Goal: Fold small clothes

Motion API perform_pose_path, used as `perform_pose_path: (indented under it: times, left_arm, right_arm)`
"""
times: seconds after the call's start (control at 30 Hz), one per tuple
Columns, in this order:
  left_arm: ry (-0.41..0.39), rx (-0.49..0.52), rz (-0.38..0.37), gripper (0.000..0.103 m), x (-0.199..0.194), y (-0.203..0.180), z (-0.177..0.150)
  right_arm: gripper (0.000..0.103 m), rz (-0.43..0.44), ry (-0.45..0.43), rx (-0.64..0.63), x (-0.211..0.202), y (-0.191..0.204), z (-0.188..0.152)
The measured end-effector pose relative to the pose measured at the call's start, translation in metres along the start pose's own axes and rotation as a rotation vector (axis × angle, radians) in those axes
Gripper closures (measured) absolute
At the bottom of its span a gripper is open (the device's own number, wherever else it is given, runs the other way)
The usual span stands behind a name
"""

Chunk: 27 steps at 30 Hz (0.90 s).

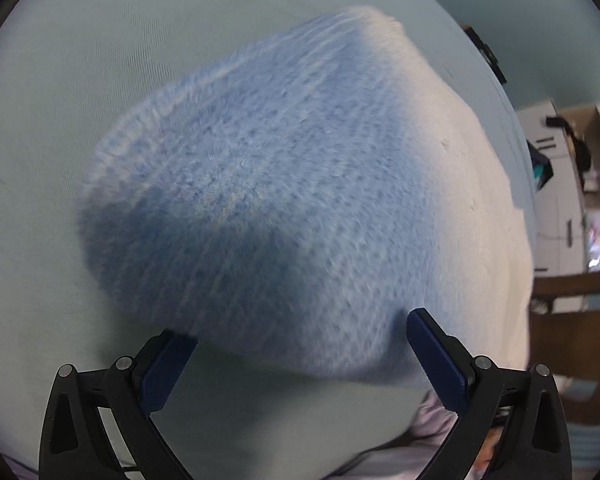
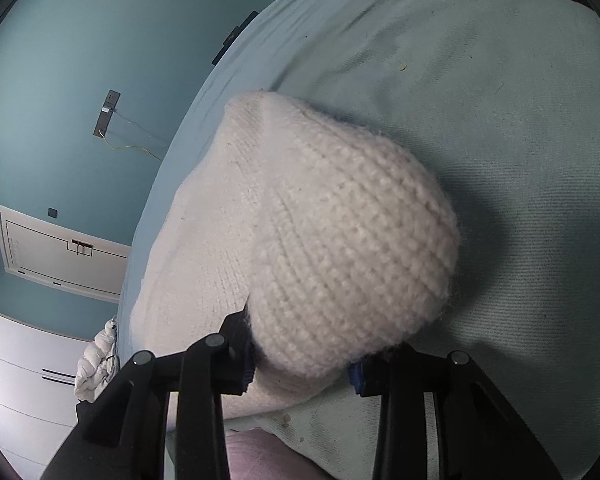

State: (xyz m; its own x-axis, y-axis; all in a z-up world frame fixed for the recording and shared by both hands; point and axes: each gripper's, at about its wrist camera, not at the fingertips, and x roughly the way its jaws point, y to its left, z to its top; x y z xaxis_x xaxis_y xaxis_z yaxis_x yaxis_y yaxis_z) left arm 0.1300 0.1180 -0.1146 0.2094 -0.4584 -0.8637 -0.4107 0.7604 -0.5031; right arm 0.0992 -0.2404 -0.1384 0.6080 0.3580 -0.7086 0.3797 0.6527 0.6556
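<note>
Knitted garment on a pale blue sheet

The white knit garment (image 2: 340,240) fills mid-frame on the sheet (image 2: 500,120); right gripper (image 2: 304,364) is clamped on its near fold; left gripper (image 1: 300,344) stands apart around the blurred, blue-tinted knit.

Both wrist cameras look steeply down, very close over a knitted garment (image 1: 260,200) on pale green bedding (image 2: 500,100). The left view faces its blue part, the right its white part.
</note>
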Motion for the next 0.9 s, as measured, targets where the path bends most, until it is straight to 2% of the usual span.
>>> perform_pose_path:
  times: [0.07,0.13,0.23,0.3,0.37,0.43,0.5,0.6,0.67,0.73,0.83,0.9]
  left_arm:
    - [0.005,-0.041,-0.021,0.001,0.010,0.005,0.006]
    - [-0.036,-0.077,-0.020,0.015,0.003,0.010,0.002]
    - [-0.067,-0.097,-0.024,0.042,-0.004,0.013,-0.007]
    - [-0.099,-0.086,-0.049,0.065,-0.015,0.015,-0.012]
    - [-0.112,-0.078,-0.070,0.070,-0.022,0.013,-0.014]
    - [-0.120,-0.084,-0.121,0.073,-0.031,0.008,-0.003]
    - [-0.108,-0.107,-0.222,0.075,-0.047,0.007,-0.007]
    - [-0.077,-0.151,-0.303,0.076,-0.071,0.007,-0.010]
    - [-0.064,-0.154,-0.310,0.076,-0.084,0.006,-0.015]
    - [-0.033,-0.172,-0.324,0.076,-0.099,0.011,-0.022]
    - [0.017,-0.218,-0.351,0.076,-0.114,0.012,-0.033]
    - [0.040,-0.219,-0.353,0.076,-0.120,0.012,-0.056]
  right_arm:
    - [0.073,-0.010,-0.003,-0.007,0.003,0.004,0.001]
    - [0.073,-0.017,-0.006,-0.013,0.004,0.006,0.002]
    - [0.073,-0.025,-0.010,-0.027,0.004,0.006,0.002]
    - [0.073,-0.024,-0.010,-0.027,0.004,0.005,0.002]
    - [0.074,-0.010,0.009,-0.005,0.003,0.003,0.005]
    - [0.076,0.049,0.040,0.073,-0.005,-0.001,0.013]
    - [0.077,0.125,0.038,0.105,-0.021,0.008,0.022]
    - [0.078,0.142,-0.006,0.010,-0.052,0.047,0.034]
    - [0.078,0.158,-0.011,-0.010,-0.075,0.067,0.038]
    - [0.078,0.132,0.023,-0.014,-0.089,0.077,0.040]
    - [0.078,0.050,0.135,0.006,-0.111,0.083,0.037]
    - [0.078,0.024,0.189,0.022,-0.125,0.079,0.032]
